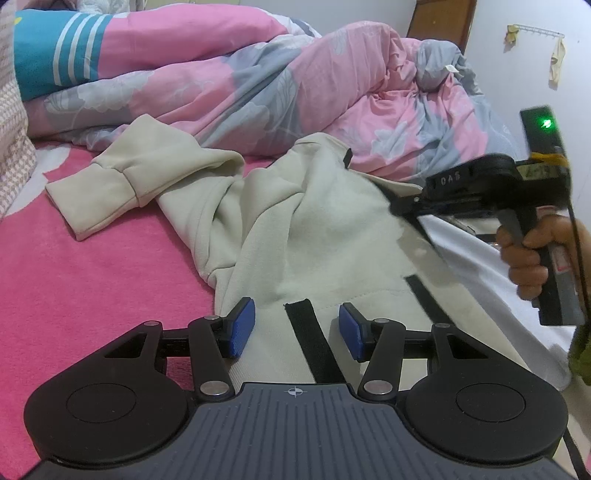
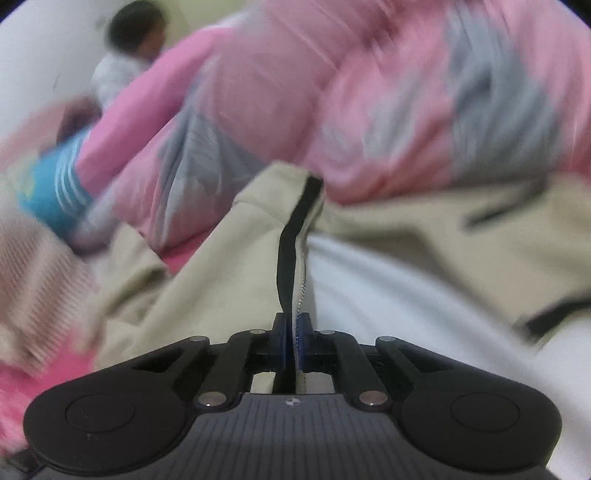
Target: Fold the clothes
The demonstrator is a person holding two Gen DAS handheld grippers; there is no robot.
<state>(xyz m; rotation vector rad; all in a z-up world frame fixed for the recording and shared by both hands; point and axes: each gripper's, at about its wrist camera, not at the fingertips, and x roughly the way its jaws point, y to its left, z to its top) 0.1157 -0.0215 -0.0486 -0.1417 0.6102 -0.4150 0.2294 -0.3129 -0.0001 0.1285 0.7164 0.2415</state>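
Observation:
A cream zip jacket point(image 1: 325, 229) with black trim lies crumpled on the pink bed sheet point(image 1: 92, 277), one sleeve point(image 1: 110, 188) stretched out to the left. My left gripper point(image 1: 297, 328) is open just above the jacket's hem, its blue pads either side of a black strip point(image 1: 314, 343). My right gripper point(image 2: 293, 339) is shut on the jacket's black-edged zipper front point(image 2: 291, 240) and holds it lifted; it also shows in the left wrist view point(image 1: 402, 206) at the jacket's right side. The white lining point(image 2: 388, 295) is exposed. The right wrist view is blurred by motion.
A pink and grey floral duvet point(image 1: 295, 92) is heaped along the back of the bed. A blue striped pillow point(image 1: 59, 51) lies at the back left. A person's dark-haired head point(image 2: 136, 29) shows far behind the duvet. A white wall point(image 1: 517, 74) stands at the right.

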